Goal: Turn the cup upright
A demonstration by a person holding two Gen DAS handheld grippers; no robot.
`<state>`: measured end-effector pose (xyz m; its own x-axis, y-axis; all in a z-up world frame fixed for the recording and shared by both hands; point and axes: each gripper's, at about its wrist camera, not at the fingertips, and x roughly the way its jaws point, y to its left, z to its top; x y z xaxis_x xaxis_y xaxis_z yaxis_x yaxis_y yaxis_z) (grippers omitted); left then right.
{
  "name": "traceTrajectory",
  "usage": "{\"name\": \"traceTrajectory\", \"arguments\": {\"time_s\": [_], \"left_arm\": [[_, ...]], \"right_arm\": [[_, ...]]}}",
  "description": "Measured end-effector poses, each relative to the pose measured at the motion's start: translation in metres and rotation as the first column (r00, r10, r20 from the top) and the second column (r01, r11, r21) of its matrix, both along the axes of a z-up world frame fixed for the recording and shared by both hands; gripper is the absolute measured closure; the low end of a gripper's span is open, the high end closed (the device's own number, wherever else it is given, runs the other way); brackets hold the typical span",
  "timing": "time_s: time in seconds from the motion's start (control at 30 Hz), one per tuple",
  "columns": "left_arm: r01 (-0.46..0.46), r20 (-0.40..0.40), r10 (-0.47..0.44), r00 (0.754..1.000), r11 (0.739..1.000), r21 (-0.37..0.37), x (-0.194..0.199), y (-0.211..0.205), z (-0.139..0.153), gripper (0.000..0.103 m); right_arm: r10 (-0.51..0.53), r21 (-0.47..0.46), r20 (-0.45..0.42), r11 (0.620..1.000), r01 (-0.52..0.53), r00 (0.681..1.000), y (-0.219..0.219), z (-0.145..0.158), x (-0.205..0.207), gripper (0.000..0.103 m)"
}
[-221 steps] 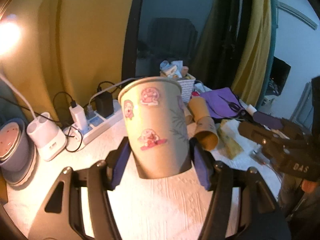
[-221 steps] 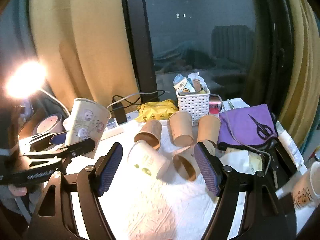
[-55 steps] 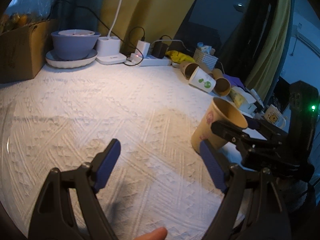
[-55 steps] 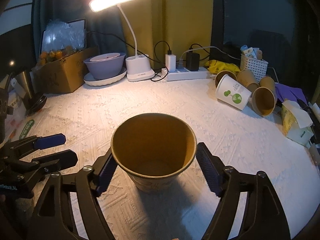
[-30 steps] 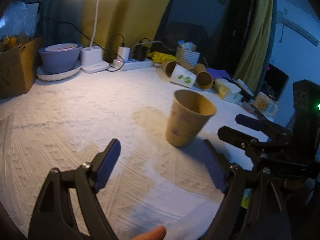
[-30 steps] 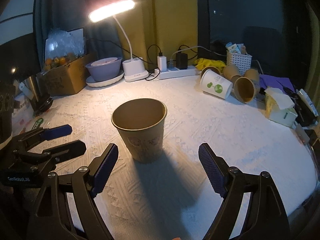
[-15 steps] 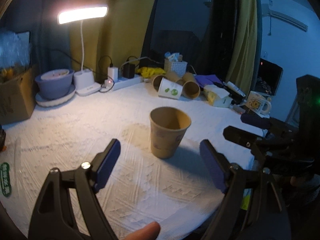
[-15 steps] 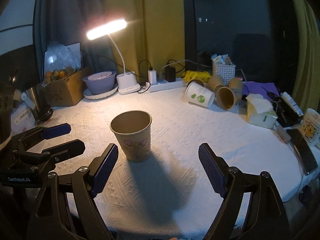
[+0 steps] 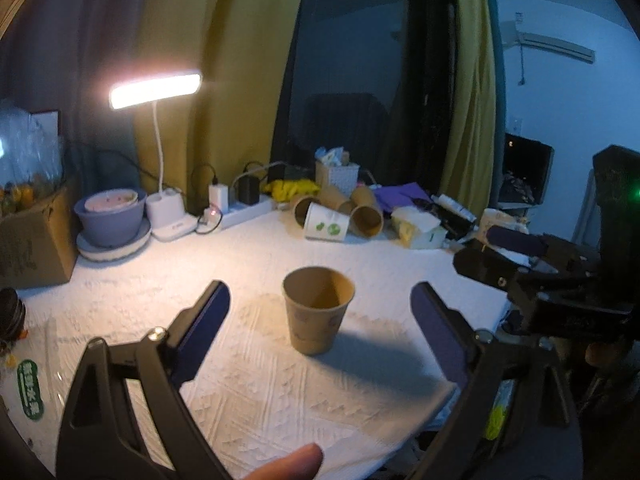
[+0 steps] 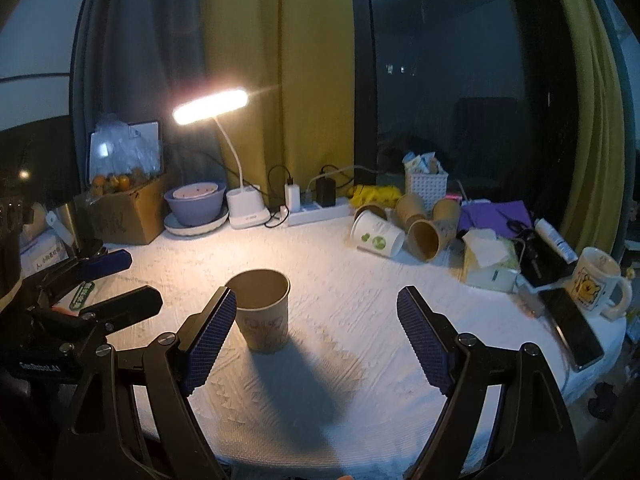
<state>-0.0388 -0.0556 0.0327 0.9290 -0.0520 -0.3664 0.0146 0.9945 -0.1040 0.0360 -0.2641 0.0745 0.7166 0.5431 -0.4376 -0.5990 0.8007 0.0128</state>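
Right wrist view: your left gripper (image 10: 116, 280) reads "GenRobot.AI"; both tongs gape wide, empty, the paper cup (image 10: 262, 309) upright between your right gripper (image 10: 316, 320) pads.

My paper cup (image 9: 318, 312) is tan-brown, with faint pink printed figures on its wall. It stands on a white tablecloth (image 10: 360, 320) embossed with a raised diamond pattern. The pads on my left gripper (image 9: 320, 320) and my right gripper (image 10: 316, 332) are dark blue with a fine cross-hatch texture, on black frames. Behind, I note a white cup (image 10: 377, 235) with green leaf marks lying among plain brown cups (image 10: 426, 234). The bowl (image 10: 194, 200) is lavender, the lamp (image 10: 210, 106) white with a warm yellow glow, the curtain (image 10: 280, 80) mustard yellow, the cloth (image 10: 494, 214) purple, and the mug (image 10: 596, 282) cream with a yellow cartoon figure.
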Motion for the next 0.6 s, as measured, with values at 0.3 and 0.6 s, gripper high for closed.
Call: {"name": "traceTrajectory", "arguments": {"time_s": [0.3,0.6], "left_arm": [[0.013,0.1,-0.019,0.995,0.998,0.061,-0.019,-0.012,0.024,0.01],[-0.001,0.187,-0.011,0.982,0.998,0.063,-0.037,-0.01,0.039,0.01]], "right_arm": [[-0.012,0.016,0.063,1.0,0.011,0.998,-0.009,0.024,-0.014,0.018],[-0.006,0.017,0.11,1.0,0.004,0.994,-0.012,0.042,-0.029,0.018]]}}
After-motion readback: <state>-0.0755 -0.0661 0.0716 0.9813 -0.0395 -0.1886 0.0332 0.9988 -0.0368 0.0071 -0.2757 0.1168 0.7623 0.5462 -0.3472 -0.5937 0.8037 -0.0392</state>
